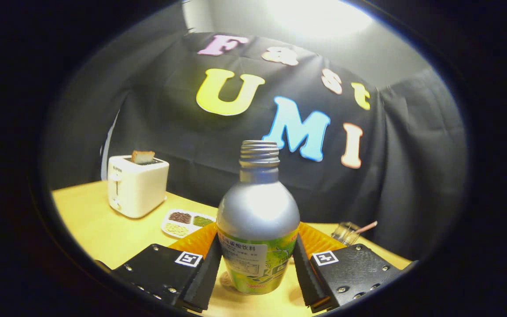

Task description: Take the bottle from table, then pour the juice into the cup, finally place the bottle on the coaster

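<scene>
Jaws are set wide, one finger at each side of the bottle [258,229]; contact with its label cannot be confirmed. The gripper [257,268] is held level and low over the desk [99,229]. The uncapped bottle is seen upright before an orange coaster [196,240]. A toaster [137,185] and sectioned dish [185,222] are placed toward the desk's far edge.
</scene>
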Available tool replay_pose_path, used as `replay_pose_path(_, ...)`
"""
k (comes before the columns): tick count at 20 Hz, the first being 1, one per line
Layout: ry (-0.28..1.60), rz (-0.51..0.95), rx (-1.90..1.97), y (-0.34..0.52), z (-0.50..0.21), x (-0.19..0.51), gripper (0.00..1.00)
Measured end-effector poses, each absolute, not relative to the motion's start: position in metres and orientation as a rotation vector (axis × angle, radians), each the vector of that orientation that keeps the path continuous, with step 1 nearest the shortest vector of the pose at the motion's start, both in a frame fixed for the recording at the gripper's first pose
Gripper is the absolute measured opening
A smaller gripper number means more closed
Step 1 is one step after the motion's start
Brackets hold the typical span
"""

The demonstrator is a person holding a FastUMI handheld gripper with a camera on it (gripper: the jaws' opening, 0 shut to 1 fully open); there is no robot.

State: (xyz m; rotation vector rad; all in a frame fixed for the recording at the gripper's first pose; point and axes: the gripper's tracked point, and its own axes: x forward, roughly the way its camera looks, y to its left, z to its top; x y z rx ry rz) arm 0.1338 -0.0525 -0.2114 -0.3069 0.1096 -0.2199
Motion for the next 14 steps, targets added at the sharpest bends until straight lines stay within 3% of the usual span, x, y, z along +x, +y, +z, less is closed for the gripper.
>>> replay_pose_path(14,0.173,-0.176,-0.112,-0.054,-0.271,0.165,0.77)
